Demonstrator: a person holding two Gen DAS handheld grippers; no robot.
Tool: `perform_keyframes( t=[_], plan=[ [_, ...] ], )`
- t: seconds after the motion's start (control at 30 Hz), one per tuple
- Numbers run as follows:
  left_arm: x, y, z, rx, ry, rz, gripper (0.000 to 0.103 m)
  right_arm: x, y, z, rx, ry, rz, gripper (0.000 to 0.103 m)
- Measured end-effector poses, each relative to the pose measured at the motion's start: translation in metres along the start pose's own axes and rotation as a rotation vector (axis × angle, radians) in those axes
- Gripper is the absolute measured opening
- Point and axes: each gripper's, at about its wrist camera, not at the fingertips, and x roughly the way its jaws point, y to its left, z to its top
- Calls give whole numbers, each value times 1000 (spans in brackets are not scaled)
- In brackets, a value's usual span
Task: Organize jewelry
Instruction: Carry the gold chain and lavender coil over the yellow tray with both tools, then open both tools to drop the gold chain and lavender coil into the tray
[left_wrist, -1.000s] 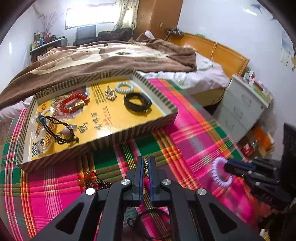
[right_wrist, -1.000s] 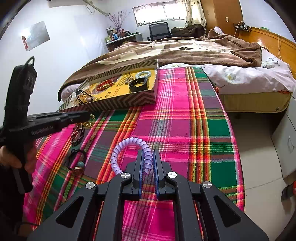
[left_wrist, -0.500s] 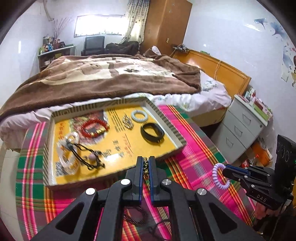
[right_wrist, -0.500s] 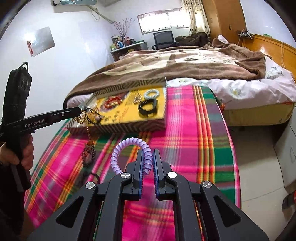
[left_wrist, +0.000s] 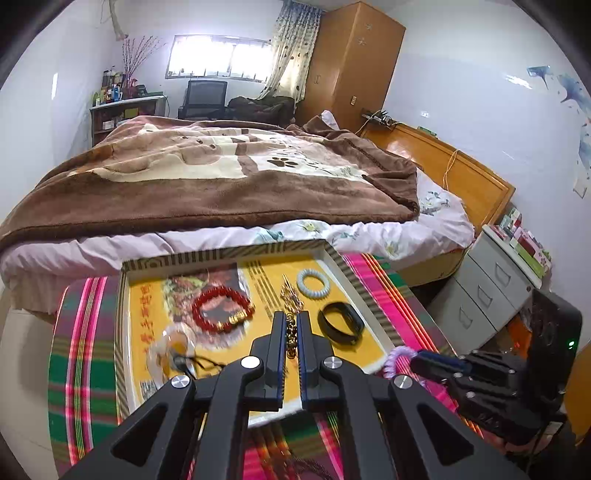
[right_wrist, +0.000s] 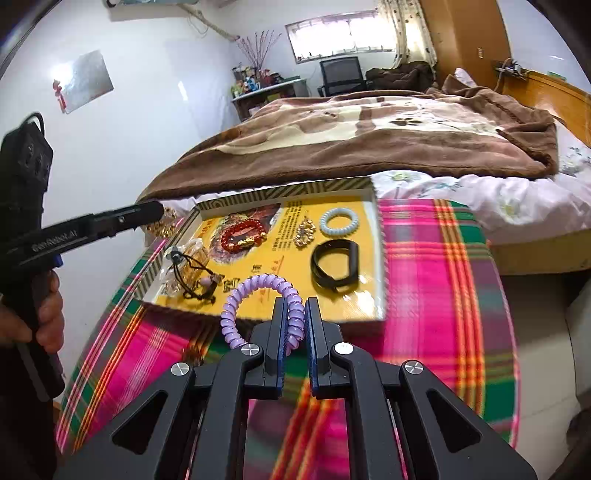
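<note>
Carrying: both grippers are holding jewelry over the plaid cloth (right_wrist: 436, 266) and heading for the tray (right_wrist: 378, 258).
Left gripper (left_wrist: 291, 334): jaws are pinching nearly shut on a gold chain (left_wrist: 291, 338); its links are showing in the slit between the fingers, and a clump is hanging at the tip in the right wrist view (right_wrist: 162, 225).
Right gripper (right_wrist: 295, 325): jaws are clamping almost closed on a purple coil (right_wrist: 255, 288), which is arching up and to the left of the fingers.
Tray: lying ahead of and below both tips, its long side running left to right; it is already holding a red bracelet (left_wrist: 221, 308), a pale coil (left_wrist: 313, 284), a black band (left_wrist: 341, 323), a gold piece (right_wrist: 304, 232) and a black cord (right_wrist: 192, 273).
Key relation: the purple coil is hanging just above the tray's near edge, with bare yellow floor directly ahead between the cord and the band.
Nearer hand: the right one looks closer to a free spot; the left tip is sitting at the tray's far left corner.
Next, as I judge: easing forward, lowering, then letting go.
</note>
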Motion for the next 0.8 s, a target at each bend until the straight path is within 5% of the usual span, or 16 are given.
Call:
perform_keyframes(
  t=[0.27, 0.8],
  plan=[
    [37, 29, 13, -37, 28, -9, 5, 51, 8, 17, -12, 54, -17, 9],
    [106, 43, -20, -47, 186, -14, 5, 104, 9, 22, -34, 132, -71, 9]
  ],
)
